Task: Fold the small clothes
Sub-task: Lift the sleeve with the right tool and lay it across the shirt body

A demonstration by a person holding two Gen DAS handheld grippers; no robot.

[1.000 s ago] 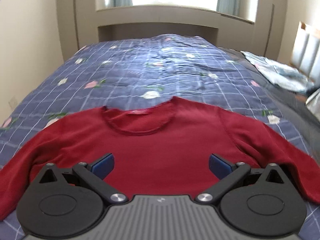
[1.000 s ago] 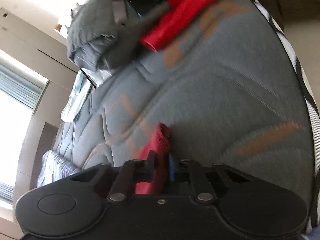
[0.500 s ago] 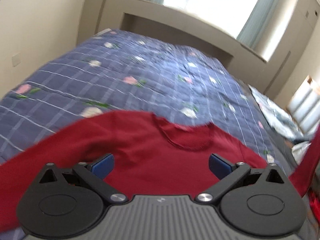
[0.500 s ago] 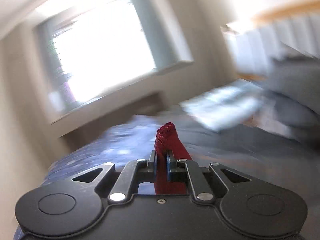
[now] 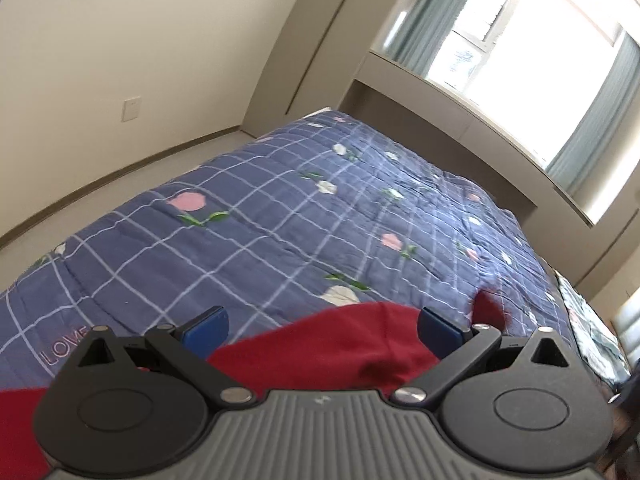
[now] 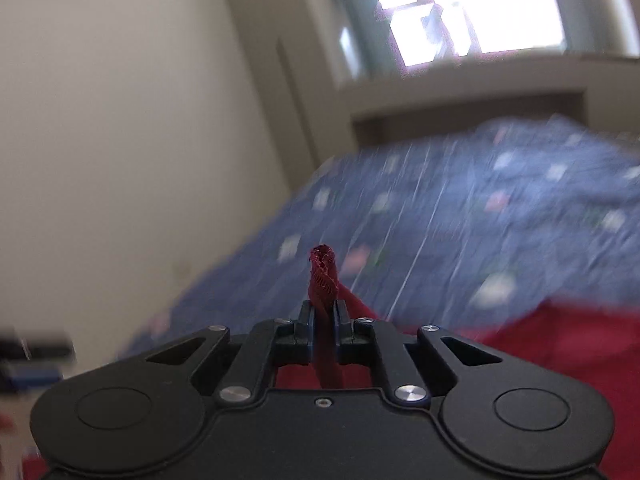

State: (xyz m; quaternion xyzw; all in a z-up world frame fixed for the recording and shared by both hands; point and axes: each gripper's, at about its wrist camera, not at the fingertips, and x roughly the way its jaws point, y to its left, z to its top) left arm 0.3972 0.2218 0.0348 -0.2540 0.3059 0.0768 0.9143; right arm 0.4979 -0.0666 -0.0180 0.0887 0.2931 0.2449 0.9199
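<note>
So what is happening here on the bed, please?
A person is folding a red sweater on a blue checked quilt with two handheld claws. The right claw is shut on a sleeve cuff and holds it above the quilt. The left claw is open over the sweater and grips nothing. The fold is not finished yet.

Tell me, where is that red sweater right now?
The red sweater lies on the blue quilt, its cuff pinched in the right gripper.

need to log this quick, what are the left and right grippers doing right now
Left gripper: open, holding nothing; red sweater lies beneath it.
Right gripper: jaws shut on the sweater's sleeve cuff.
</note>
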